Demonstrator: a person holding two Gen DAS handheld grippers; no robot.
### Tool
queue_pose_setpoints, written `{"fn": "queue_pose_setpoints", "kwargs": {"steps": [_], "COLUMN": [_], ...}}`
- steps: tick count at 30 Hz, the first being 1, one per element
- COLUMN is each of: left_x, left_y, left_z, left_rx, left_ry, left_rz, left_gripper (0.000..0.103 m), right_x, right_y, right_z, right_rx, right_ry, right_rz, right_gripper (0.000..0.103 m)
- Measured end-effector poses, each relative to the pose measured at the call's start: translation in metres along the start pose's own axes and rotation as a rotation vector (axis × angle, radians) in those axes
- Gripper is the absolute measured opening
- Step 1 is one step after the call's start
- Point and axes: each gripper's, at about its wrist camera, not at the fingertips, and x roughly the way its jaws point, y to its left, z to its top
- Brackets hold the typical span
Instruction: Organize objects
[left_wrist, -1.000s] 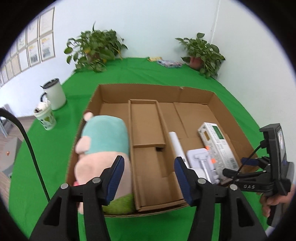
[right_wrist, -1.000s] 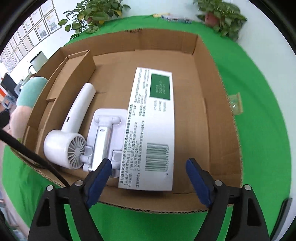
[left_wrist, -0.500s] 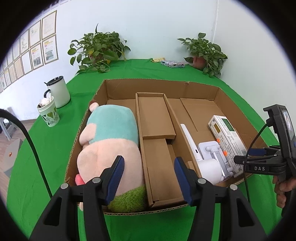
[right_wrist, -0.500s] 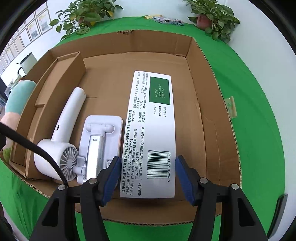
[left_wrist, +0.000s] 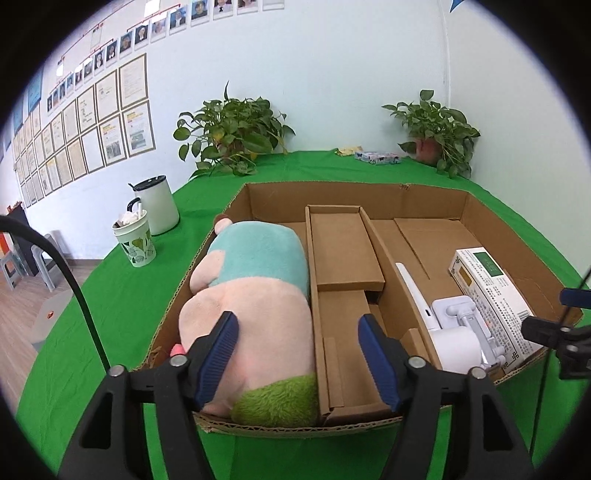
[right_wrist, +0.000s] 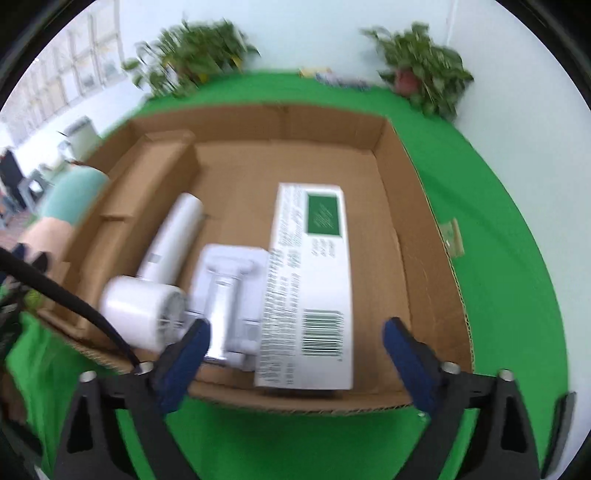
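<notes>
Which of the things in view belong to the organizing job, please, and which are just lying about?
Job:
cardboard box
plush toy
hair dryer
white stand
medicine carton

Lying about:
potted plants
white canister
patterned cup

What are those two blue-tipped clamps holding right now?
Nothing. The left gripper and the right gripper both stand open over the cardboard box, with nothing between their fingers.

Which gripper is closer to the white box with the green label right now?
Right. The right gripper hangs open just in front of the white box; the left gripper is open over the plush toy, across the divider.
</notes>
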Motion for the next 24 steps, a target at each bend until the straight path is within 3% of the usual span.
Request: {"fn": "queue_pose_setpoints", "kwargs": {"steps": [5,11,15,24], "left_x": [0.001,0.001,0.004,0.007], "left_y": [-0.007,-0.016,-0.029,-0.030], "left_z": [-0.006,-0.017,-0.026,-0.025], "left_rx": [-0.028,0.003,0.059,0.076], "left_ry": [-0.042,-0.099,-0.118,-0.105], "left_rz": [0.024,0.072,0.133,0.138], "left_gripper": [0.079,0.081,0.085,0.089], "right_x": [-0.015,-0.010,-0.008,-0.007], "right_y": [0.001,0.011,0.025,0.025], "right_z": [-0.024,-0.047,-0.054,-0.059], "right_rx": [0.068,0.073,0.023,0.027], "right_ry": [-0.180,-0.297,-0.334,-0.356], "right_rz": [0.003,-0.025,-0.053,-0.052], "right_gripper": [0.103,0.103,0.102,0.103]}}
